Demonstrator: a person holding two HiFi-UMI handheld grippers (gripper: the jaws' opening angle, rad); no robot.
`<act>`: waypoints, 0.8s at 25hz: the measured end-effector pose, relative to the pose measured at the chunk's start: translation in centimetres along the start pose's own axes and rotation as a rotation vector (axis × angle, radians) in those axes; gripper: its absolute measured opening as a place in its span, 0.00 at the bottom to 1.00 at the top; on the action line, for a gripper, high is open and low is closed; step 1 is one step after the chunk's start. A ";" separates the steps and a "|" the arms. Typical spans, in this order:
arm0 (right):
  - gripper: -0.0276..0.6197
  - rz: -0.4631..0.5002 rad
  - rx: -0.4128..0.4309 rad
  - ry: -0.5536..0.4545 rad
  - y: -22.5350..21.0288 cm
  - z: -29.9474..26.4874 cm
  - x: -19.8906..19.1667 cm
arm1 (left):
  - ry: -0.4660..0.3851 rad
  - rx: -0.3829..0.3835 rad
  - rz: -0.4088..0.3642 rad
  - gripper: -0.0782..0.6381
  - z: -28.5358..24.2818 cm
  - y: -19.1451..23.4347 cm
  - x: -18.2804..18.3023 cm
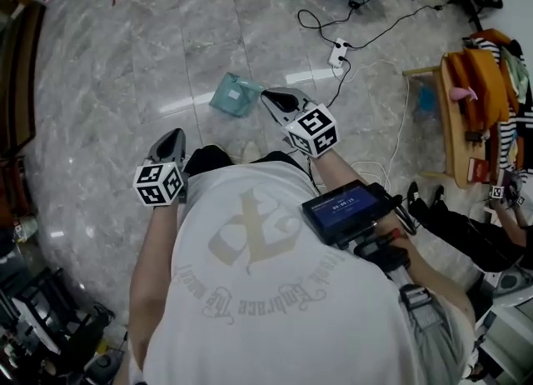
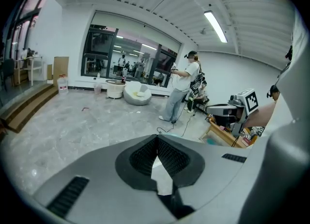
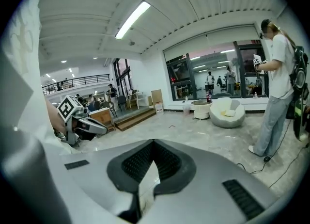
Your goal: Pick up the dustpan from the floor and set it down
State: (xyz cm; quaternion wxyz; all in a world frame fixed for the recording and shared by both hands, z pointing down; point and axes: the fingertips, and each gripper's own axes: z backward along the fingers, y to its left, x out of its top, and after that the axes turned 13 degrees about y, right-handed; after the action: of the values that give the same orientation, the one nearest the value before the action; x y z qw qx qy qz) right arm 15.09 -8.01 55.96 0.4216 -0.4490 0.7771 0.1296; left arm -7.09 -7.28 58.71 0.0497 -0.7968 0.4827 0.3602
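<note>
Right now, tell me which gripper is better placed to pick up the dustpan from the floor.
Right. In the head view the right gripper appears just beside the teal dustpan on the floor; the left gripper is farther off. Both are shut, so it should open first.

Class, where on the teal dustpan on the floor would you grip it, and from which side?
Probably the dustpan's right edge, from above: it lies flat, no handle can be made out, and the right tool is nearest that edge.
</note>
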 end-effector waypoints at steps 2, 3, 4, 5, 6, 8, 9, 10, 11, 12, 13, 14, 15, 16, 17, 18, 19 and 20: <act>0.07 -0.003 -0.006 -0.011 0.9 0.2 -0.3 | 0.001 -0.006 -0.008 0.13 0.1 0.3 -0.5; 0.07 -0.008 -0.009 -0.014 1.2 0.3 -0.4 | 0.004 -0.008 -0.012 0.13 0.2 0.5 -0.6; 0.07 -0.015 -0.012 -0.016 1.5 0.3 -0.4 | 0.007 -0.011 -0.016 0.13 0.3 0.6 -0.7; 0.07 -0.022 -0.015 -0.017 1.6 0.4 -0.5 | 0.008 -0.015 -0.020 0.13 0.4 0.7 -0.7; 0.07 -0.030 -0.019 -0.017 1.7 0.5 -0.6 | 0.009 -0.019 -0.023 0.13 0.5 0.6 -0.6; 0.07 -0.039 -0.024 -0.016 1.5 0.6 -0.7 | 0.008 -0.026 -0.028 0.13 0.3 0.5 -0.4; 0.07 -0.041 -0.026 -0.015 1.4 0.5 -0.8 | 0.008 -0.027 -0.028 0.13 0.1 0.5 -0.3; 0.07 -0.044 -0.028 -0.013 1.3 0.5 -0.7 | 0.009 -0.027 -0.028 0.13 0.1 0.5 -0.1; 0.07 -0.048 -0.028 -0.012 1.3 0.5 -0.6 | 0.010 -0.028 -0.029 0.13 0.2 0.6 0.0; 0.07 -0.052 -0.027 -0.011 1.5 0.5 -0.4 | 0.012 -0.028 -0.031 0.13 0.4 0.6 0.0; 0.07 -0.054 -0.026 -0.011 1.7 0.6 -0.2 | 0.015 -0.029 -0.034 0.13 0.6 0.6 0.1; 0.07 -0.052 -0.025 -0.010 1.8 0.6 0.1 | 0.018 -0.031 -0.037 0.13 0.8 0.6 0.2; 0.07 -0.048 -0.026 -0.011 1.7 0.7 0.4 | 0.022 -0.033 -0.037 0.13 0.9 0.7 0.2; 0.07 -0.047 -0.029 -0.012 1.6 0.7 0.7 | 0.028 -0.034 -0.036 0.13 0.8 0.7 0.1; 0.07 -0.049 -0.031 -0.014 1.5 0.7 0.9 | 0.036 -0.036 -0.033 0.13 0.8 0.8 -0.1; 0.07 -0.052 -0.033 -0.017 1.5 0.7 1.1 | 0.044 -0.037 -0.030 0.13 0.7 0.8 -0.4; 0.07 -0.055 -0.034 -0.019 1.5 0.6 1.1 | 0.050 -0.037 -0.029 0.13 0.7 1.0 -0.6; 0.07 -0.056 -0.034 -0.020 1.4 0.4 1.2 | 0.053 -0.036 -0.027 0.13 0.6 1.2 -0.7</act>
State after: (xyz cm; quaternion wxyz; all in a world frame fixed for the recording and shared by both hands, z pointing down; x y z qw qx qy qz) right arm 13.87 -7.68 54.48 0.4250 -0.4764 0.7577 0.1355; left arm -8.57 -7.18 58.98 0.0274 -0.8133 0.4665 0.3467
